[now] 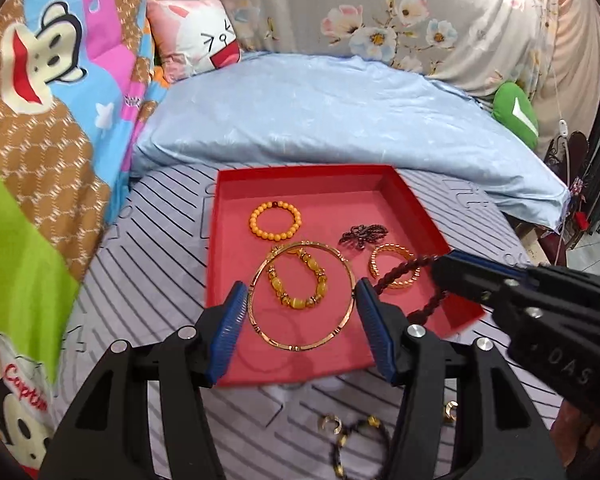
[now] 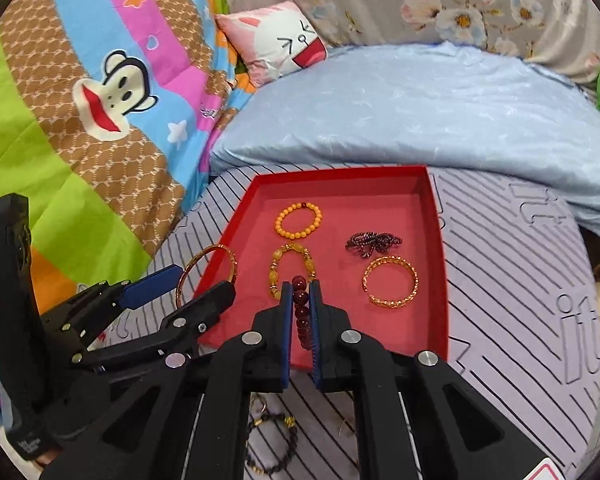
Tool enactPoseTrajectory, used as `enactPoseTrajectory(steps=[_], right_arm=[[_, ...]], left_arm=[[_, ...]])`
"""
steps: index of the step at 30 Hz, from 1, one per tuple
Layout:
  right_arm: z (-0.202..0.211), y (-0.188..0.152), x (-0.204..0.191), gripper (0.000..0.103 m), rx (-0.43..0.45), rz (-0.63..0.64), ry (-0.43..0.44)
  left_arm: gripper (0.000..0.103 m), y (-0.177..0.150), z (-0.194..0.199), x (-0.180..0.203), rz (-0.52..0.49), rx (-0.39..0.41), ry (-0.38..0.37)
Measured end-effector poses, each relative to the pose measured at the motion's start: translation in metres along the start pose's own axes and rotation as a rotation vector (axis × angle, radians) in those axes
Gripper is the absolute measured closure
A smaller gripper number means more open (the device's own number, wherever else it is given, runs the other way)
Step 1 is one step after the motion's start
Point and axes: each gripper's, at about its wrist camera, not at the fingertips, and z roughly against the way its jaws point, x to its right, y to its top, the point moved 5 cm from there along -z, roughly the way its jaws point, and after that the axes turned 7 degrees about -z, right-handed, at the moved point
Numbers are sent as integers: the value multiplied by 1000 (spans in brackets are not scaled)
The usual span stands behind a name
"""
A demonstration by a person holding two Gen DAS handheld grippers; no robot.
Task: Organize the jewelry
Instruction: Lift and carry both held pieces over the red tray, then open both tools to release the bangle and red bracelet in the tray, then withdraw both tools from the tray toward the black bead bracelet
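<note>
Nearest, on the striped mat (image 1: 148, 280): black cord bracelet (image 1: 352, 440) with gold beads, loose gold clasps. Left gripper (image 1: 300, 312) spread wide, the thin gold bangle (image 1: 302, 296) spanning between its blue pads; whether they grip it, cannot tell. Right gripper (image 2: 301, 316) clamped on dark red bead bracelet (image 2: 300, 312) above the red tray (image 2: 440, 280). "DAS" partly legible on right gripper body. Tray holds amber bracelet (image 1: 298, 278), orange bead bracelet (image 1: 275, 220), gold woven bangle (image 2: 391, 282), dark purple piece (image 2: 372, 242). Quilt lettering reads "Capt…".

Ahead of the right gripper's (image 2: 301, 312) jaws, bare red tray (image 2: 434, 320) floor runs between the yellow bead bracelet (image 2: 290, 270) to their left and the gold woven bangle (image 2: 391, 282) to their right. The left gripper (image 2: 188, 284) crowds the left side.
</note>
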Motion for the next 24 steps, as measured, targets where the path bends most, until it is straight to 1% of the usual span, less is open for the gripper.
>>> enactPoseTrajectory(steps=[4,7,9,10,12,13,14,17,18,21,24], right_arm=[[-37,-7,24,95,-64,-36,-55],[-48,-15,39,94,-79,-43,-96],[-49,-17,46,90,-76,-43,-118],[-49,-18,48,89,-73,-44,-127],[-46,-19,52,79,-61,-47,-137],[-44,-19,53,77,-53,-47,-139],[-40,-20,53,75,-43,-46,-141],[-28,-21,50,73,-17,-33,-145],[-24,-22,48,70,-8,-26,-147],[-13,-26,43,65,10,-3,-156],[-3,-34,40,64,16,17,-162]], left_arm=[[50,-11,-32,1,1,-62,8],[50,-19,-48,-1,5,-98,10],[49,-23,-55,-2,15,-112,13],[49,-26,-57,-3,22,-119,17],[49,-29,-58,-5,33,-120,27],[48,-31,-56,-4,35,-116,27],[44,-32,-55,-4,36,-112,31],[38,-34,-48,-3,35,-99,50],[36,-36,-45,-4,40,-98,54],[36,-40,-38,-4,52,-92,52],[36,-46,-28,-4,57,-90,63]])
